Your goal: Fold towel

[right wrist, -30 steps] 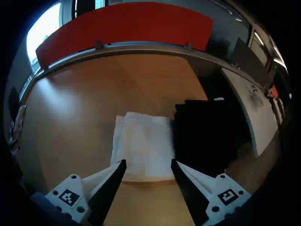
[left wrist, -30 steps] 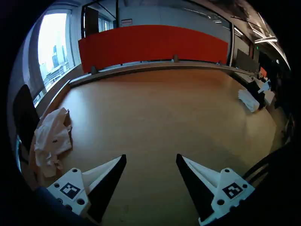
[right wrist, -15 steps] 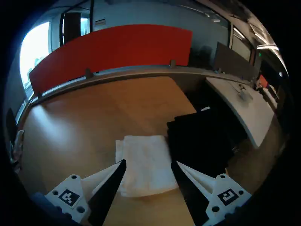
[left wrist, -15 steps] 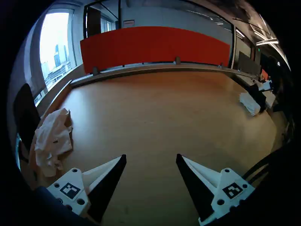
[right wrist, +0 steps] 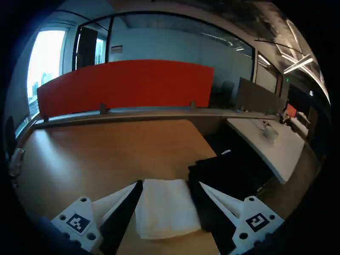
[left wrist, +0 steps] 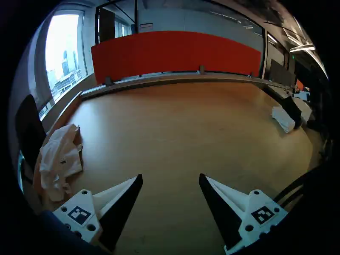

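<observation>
Towel (right wrist: 167,209) folded, side edges hidden behind right gripper (right wrist: 168,183)

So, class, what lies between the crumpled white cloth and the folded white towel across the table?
Nothing: the left gripper view shows bare wooden tabletop between the crumpled white cloth and the folded white towel.

A wide light-brown wooden table top (left wrist: 178,127) lies in the middle of the room. Along its far edge stands a long red partition panel (left wrist: 178,53), and behind it is a pale wall (right wrist: 170,42). At the left, a tall bright window (left wrist: 63,55) shows city buildings. In the right gripper view, a white desk (right wrist: 280,157) stands to the right of the table. A dark grey divider (right wrist: 255,95) is behind it, and long light strips (right wrist: 297,63) shine on the ceiling.
</observation>
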`<state>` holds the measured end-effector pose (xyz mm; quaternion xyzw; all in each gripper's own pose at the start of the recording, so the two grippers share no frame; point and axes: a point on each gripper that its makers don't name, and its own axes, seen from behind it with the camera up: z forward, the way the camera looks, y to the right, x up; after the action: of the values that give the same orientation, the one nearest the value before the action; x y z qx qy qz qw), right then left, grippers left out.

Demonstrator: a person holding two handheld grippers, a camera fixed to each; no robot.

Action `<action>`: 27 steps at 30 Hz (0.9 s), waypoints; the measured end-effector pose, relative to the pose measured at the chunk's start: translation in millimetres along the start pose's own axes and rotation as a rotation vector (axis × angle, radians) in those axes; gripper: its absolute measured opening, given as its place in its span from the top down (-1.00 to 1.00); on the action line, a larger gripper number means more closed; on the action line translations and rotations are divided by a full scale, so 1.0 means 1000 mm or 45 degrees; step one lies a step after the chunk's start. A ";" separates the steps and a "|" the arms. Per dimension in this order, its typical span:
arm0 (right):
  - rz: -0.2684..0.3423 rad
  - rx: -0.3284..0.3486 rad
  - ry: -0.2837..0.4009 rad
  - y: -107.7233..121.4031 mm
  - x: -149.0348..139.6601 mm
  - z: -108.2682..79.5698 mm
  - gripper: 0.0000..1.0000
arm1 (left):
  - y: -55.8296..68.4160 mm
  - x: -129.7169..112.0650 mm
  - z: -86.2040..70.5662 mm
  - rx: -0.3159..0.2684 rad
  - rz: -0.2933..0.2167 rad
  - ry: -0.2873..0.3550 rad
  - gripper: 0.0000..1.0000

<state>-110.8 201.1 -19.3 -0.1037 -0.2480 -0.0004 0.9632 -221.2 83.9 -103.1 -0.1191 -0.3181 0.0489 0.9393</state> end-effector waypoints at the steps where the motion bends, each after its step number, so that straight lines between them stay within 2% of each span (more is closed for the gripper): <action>1: 0.008 -0.002 0.019 0.000 0.003 0.000 -0.84 | 0.000 0.001 0.000 0.002 0.000 0.001 -0.97; 14: 0.081 0.003 0.220 -0.006 0.036 -0.006 -0.84 | -0.009 0.009 0.001 0.045 -0.049 0.038 -0.97; 20: 0.068 0.009 0.270 -0.014 0.045 -0.009 -0.84 | -0.017 0.022 0.001 0.080 -0.081 0.094 -0.97; 27: 0.038 0.054 0.300 -0.036 0.053 -0.018 -0.84 | -0.026 0.041 0.002 0.118 -0.143 0.165 -0.97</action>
<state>-57.7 164.7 -1.7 -0.0862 -0.1313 0.0071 0.9876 -189.1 65.5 -71.1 -0.0603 -0.2601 0.0029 0.9637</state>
